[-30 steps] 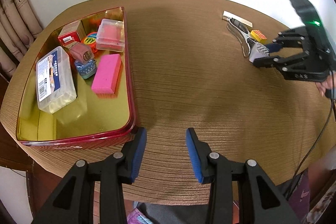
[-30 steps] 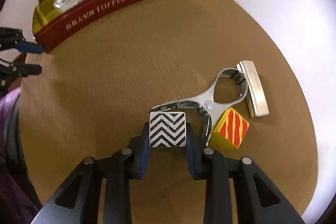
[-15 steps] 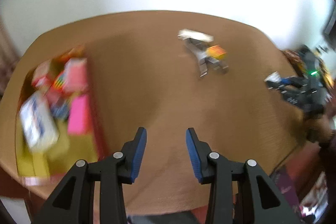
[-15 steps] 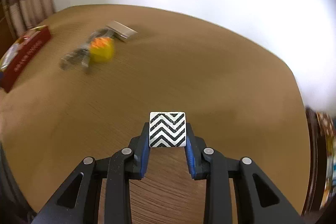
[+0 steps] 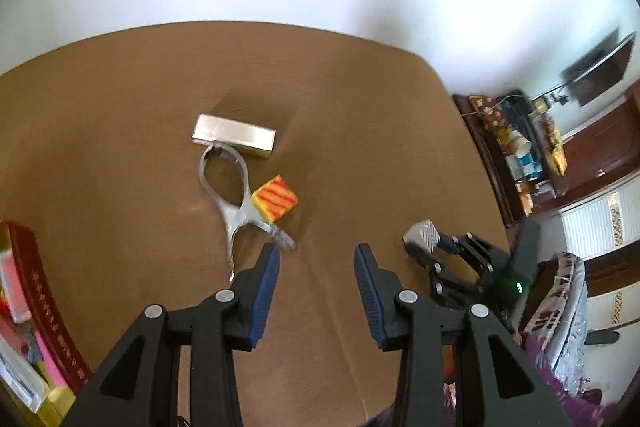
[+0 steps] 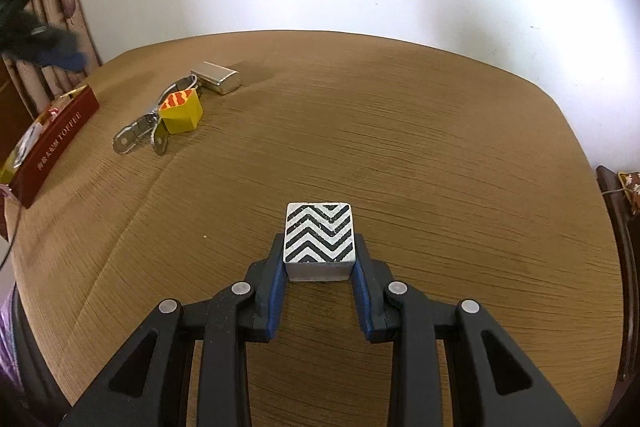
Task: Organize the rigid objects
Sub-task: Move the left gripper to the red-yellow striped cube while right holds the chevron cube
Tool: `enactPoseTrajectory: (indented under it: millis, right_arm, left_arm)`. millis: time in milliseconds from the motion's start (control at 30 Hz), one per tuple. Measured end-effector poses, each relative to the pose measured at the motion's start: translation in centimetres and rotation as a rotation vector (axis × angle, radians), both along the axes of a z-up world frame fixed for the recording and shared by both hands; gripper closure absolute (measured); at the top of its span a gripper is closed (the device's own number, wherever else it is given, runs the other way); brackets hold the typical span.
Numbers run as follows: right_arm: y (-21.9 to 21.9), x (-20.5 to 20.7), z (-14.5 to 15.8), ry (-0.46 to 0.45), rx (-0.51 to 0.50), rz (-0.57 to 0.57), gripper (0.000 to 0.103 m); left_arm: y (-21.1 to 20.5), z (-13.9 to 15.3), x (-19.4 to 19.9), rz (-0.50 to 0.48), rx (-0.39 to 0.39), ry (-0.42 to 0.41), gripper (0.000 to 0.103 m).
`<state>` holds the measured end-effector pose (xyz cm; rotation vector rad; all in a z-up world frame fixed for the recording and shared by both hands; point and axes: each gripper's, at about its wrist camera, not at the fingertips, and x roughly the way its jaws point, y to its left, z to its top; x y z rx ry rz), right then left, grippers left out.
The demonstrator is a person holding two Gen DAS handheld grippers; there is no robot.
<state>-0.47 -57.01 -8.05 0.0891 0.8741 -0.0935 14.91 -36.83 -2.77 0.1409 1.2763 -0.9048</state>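
The right gripper (image 6: 319, 281) clamps the zigzag cube (image 6: 319, 239), with the tin (image 6: 54, 143) far to its left, nearer the open, empty left gripper (image 5: 316, 279).

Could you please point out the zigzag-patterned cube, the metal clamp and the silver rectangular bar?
Black-and-white zigzag cube (image 6: 319, 234): right wrist view, its patterned top face.
Shiny metal spring clamp (image 5: 233, 215): left wrist view, its pivot.
Silver rectangular bar (image 5: 234, 136): left wrist view, its top face.
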Motion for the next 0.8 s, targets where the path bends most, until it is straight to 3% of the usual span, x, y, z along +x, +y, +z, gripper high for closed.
enactPoseTrajectory:
  millis: [167, 267, 500, 700, 800]
  right_arm:
    - [-0.2, -0.2, 0.1, -0.019, 0.040, 0.015, 0.076]
    - [-0.3, -0.2, 0.2, -0.036, 0.055, 0.016, 0.076]
    - [-0.6, -0.7, 0.3, -0.064, 0.089, 0.023, 0.076]
    - [-0.9, -0.8, 0.4, -0.081, 0.110, 0.028, 0.076]
    - [-1.0, -0.8, 0.3, -0.083, 0.121, 0.035, 0.075]
  left_arm:
    - [-3.2, -2.3, 2.2, 0.041, -0.012, 0.161, 0.063]
    - [-4.1, -3.4, 3.0, 0.066, 0.005, 0.199, 0.063]
    - [-4.3, -4.3, 3.4, 0.126, 0.101, 0.135, 0.063]
    - [-5.1, -5.4, 3.5, 0.157, 0.274, 0.027, 0.063]
    - [-5.3, -5.8, 3.7, 0.157, 0.254, 0.065, 0.063]
